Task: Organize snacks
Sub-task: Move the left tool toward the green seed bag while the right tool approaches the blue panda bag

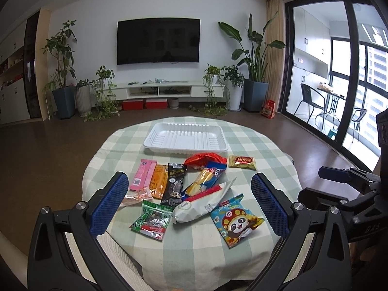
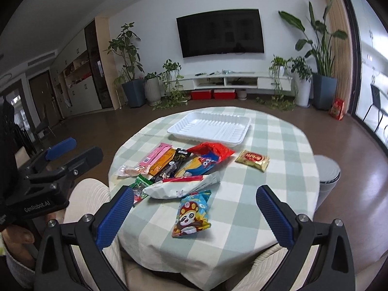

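Panda packet (image 2: 192, 214) nearest; white tray (image 2: 243, 134) beyond snack pile (image 2: 184, 167).

We face a plain white wall (image 1: 97, 36) carrying a large black flat-screen television (image 1: 158, 40). Below it hangs a long white low media cabinet (image 1: 167, 89), with two red boxes (image 1: 144, 104) on the brown glossy floor (image 1: 48, 150) beneath. Leafy potted plants (image 1: 61, 68) stand at both ends, the tallest in a dark blue square planter (image 1: 255, 95). On the right, black-framed sliding glass doors (image 1: 320, 72) let in daylight beside a beige curtain (image 1: 275, 48). Pale built-in cupboards (image 2: 80, 87) line the left side.
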### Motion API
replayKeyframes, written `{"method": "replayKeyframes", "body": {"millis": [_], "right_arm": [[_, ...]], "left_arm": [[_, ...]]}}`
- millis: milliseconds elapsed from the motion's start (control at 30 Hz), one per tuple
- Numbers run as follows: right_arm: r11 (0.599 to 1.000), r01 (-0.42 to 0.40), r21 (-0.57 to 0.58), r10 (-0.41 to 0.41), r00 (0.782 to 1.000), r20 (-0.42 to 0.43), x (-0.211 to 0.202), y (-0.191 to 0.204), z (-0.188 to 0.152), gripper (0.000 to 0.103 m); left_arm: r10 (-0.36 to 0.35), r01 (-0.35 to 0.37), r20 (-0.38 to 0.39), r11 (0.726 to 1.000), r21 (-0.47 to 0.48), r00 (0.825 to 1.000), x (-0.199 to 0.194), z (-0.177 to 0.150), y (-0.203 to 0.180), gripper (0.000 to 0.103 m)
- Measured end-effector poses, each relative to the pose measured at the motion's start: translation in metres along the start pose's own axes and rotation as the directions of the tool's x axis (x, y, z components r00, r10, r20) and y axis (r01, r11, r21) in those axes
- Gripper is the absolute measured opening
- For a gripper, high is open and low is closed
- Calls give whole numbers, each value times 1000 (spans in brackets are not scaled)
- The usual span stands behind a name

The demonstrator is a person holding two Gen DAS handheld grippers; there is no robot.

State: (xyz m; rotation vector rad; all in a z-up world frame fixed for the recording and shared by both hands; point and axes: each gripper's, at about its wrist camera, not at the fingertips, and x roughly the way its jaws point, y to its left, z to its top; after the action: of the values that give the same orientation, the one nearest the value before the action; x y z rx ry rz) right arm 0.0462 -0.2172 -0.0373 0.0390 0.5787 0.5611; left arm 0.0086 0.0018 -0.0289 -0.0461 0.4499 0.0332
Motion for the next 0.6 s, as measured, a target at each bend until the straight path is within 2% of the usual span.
{"method": "replayKeyframes", "body": {"millis": [167, 267, 367, 500, 600], "right_arm": [[995, -65, 78, 67, 997, -32, 14, -13, -3, 103], [995, -56, 85, 60, 997, -49, 17, -15, -6, 103], [999, -10, 36, 12, 998, -62, 23, -10, -10, 103], [996, 66, -64, -71, 993, -89, 35, 1, -16, 103], [988, 94, -124, -108, 987, -117, 52, 8, -23, 103]], "left_arm": [[-11, 10, -56, 1000, -19, 998, 13, -5, 6, 103], [-6, 1, -101, 999, -48, 995, 33, -9, 16, 103], [-2, -8, -142, 997, -72, 990, 58, -16, 26, 103], [17, -32, -183, 997, -76, 983, 74, -25, 35, 103], [23, -40, -204, 996, -75, 979, 84, -31, 42, 103]]}}
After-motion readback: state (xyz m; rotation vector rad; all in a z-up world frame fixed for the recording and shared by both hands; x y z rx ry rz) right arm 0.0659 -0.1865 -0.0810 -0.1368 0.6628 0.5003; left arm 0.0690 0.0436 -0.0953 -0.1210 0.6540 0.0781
